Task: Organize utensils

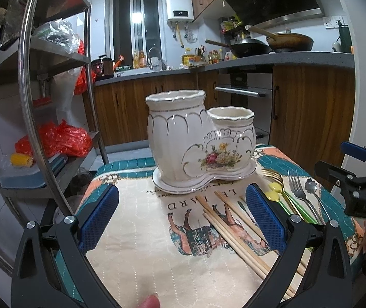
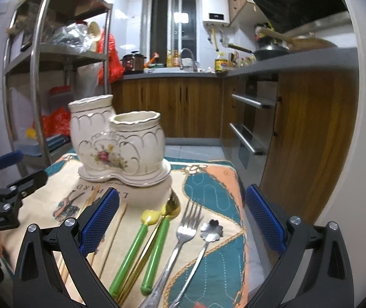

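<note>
Ceramic scalloped holder (image 1: 198, 138); smooth wooden chopsticks (image 1: 236, 233); possibly steel fork (image 2: 183, 241).

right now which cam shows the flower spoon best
The right wrist view: the flower spoon lies whole and unobstructed between the open fingers, beside the fork. The left wrist view shows it small at the far right edge.

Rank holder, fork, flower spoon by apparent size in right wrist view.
1. Holder: largest by far, though farthest back.
2. Fork: longer than the flower spoon; handle runs out of frame.
3. Flower spoon: smallest, thin handle. It lies beside the fork at similar nearness, so this order holds.
</note>
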{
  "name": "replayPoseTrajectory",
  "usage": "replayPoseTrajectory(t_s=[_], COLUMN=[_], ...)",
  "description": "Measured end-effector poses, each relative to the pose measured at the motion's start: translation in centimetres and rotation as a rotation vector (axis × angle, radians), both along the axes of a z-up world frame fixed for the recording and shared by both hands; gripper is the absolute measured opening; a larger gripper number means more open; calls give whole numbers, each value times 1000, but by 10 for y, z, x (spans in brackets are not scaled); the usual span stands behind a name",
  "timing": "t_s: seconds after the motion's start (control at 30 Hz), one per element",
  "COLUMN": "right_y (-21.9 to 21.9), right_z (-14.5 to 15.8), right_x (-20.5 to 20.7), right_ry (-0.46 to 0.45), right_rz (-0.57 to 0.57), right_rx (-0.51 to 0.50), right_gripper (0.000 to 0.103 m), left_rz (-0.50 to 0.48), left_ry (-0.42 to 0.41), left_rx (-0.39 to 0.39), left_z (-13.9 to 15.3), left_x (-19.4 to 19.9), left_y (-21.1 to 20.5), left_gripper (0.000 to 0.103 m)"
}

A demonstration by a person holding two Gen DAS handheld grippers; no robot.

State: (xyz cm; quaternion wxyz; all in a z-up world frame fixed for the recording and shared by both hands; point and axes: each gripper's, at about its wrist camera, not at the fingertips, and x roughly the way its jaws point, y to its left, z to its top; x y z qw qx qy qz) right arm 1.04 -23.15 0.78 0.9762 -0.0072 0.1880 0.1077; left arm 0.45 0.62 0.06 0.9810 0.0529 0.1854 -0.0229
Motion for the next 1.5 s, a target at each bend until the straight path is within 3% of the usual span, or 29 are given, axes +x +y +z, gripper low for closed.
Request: replayPoseTrajectory(t_s=[0.2, 0.33, 0.4, 0.47, 0.67, 0.77, 0.87, 1.03, 1.13, 1.37, 1.5], right_y=[-1, 5, 9, 14, 21, 24, 26, 32, 32, 43, 44], right_z=[-1, 0, -3, -8, -25, -25, -23, -16, -15, -24, -25], right_x=[18, 38, 51, 66, 95, 100, 100, 96, 84, 103, 108], right_ry=[101, 187, 241, 305, 429, 433, 425, 381, 385, 436, 435], right_rz=[18, 31, 44, 47, 41, 36, 43, 73, 110, 110, 95], right_rx=[-33, -29, -37, -28, -37, -50, -53, -70, -73, -125, -141], right_gripper=[98, 94, 84, 65, 43, 32, 25, 25, 25, 21, 6], left_rz=[-36, -37, -35, -39, -80, -109, -124, -128, -139, -149, -154], left_ry=[114, 141, 150, 170, 221, 254, 297, 338, 358, 376, 394], left_rx=[-17, -32, -20, -15, -8, 5, 15, -5, -16, 0, -3], left_z=[-8, -13, -15, -18, -23, -28, -34, -38, -39, -43, -45], left_x=[15, 17, 19, 21, 25, 26, 29, 33, 32, 32, 35], left_y=[1, 3, 3, 2, 0, -5, -8, -8, -9, -11, -12], left_gripper=[98, 98, 98, 98, 98, 97, 90, 82, 79, 74, 68])
